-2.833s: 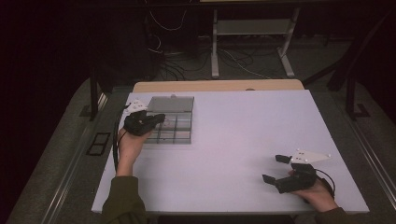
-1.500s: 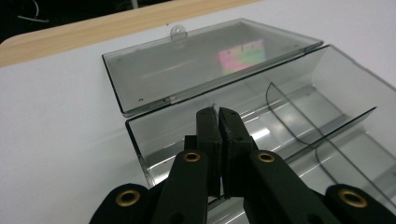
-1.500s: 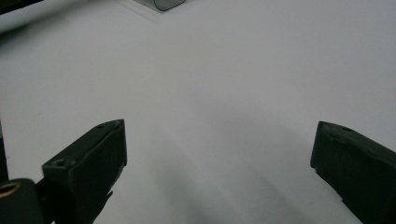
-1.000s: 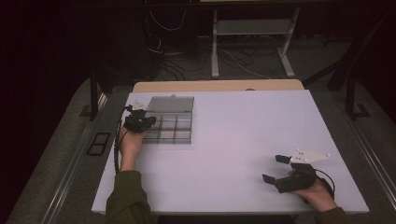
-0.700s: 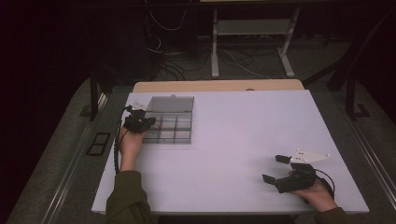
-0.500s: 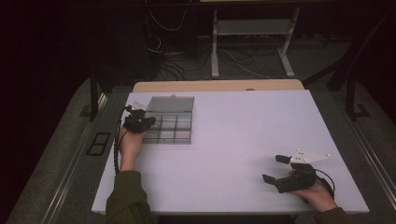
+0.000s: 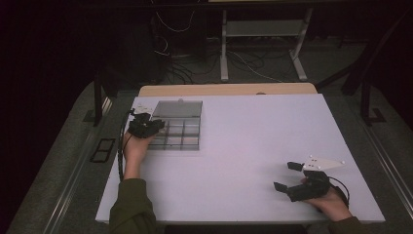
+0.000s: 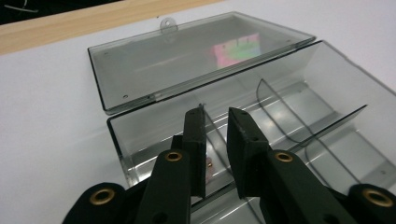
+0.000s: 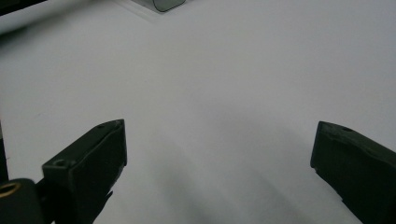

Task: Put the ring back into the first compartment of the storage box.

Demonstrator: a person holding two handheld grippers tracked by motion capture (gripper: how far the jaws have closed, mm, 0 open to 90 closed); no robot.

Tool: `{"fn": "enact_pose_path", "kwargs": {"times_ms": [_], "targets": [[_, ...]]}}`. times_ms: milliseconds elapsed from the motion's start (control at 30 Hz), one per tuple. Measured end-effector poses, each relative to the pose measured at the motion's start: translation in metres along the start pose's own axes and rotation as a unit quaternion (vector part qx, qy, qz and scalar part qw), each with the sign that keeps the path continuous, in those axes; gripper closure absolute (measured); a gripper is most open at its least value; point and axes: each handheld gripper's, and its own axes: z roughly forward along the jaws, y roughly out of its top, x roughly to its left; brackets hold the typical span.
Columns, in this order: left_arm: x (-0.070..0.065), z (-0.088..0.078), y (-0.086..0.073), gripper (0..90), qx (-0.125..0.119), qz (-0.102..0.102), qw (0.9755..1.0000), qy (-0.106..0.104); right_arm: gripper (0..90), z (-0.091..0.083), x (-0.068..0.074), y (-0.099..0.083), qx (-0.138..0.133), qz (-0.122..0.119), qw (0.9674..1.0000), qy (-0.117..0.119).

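A smoky clear plastic compartment box (image 7: 181, 136) lies open at the table's back left, its lid (image 7: 178, 108) folded flat behind it. My left gripper (image 7: 156, 126) hangs over the box's left end. In the left gripper view its jaws (image 8: 217, 116) have just been opening and stand a narrow gap apart above a divider (image 8: 280, 109), pressing on nothing. Low in the compartment under them lies a small pinkish, copper-coloured piece (image 8: 209, 166). My right gripper (image 7: 286, 176) rests near the front right edge, open wide with only bare table between its fingers (image 9: 219, 135).
The white table (image 7: 253, 131) has a wooden strip (image 7: 229, 89) along its far edge. A coloured sticker (image 8: 236, 50) shows through the lid (image 8: 154, 65). Cables and a metal stand (image 7: 263, 34) sit on the floor beyond the table.
Since the earliest frame the left hand has shifted slightly at the box's left end, then kept still. The right hand and gripper have not moved.
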Motion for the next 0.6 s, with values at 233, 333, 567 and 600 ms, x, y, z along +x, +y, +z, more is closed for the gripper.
{"fn": "enact_pose_path", "kwargs": {"times_ms": [233, 333, 567, 600], "targets": [[-0.003, -0.004, 0.003, 70.4, -0.014, -0.004, 0.9997, -0.02, 3.4, 0.0, 0.0, 0.0, -0.002, -0.001, 1.0, 0.0], [-0.005, -0.006, 0.004, 68.6, -0.019, -0.006, 0.9994, -0.029, 3.4, 0.0, 0.0, 0.0, -0.001, -0.001, 1.0, 0.0], [-0.01, -0.009, 0.006, 63.2, -0.027, -0.005, 0.9986, -0.046, 3.4, 0.0, 0.0, 0.0, -0.003, -0.002, 1.0, 0.0], [-0.01, -0.009, 0.007, 62.6, -0.025, -0.002, 0.9986, -0.046, 3.4, -0.001, 0.0, 0.0, -0.003, -0.002, 1.0, 0.0]]}}
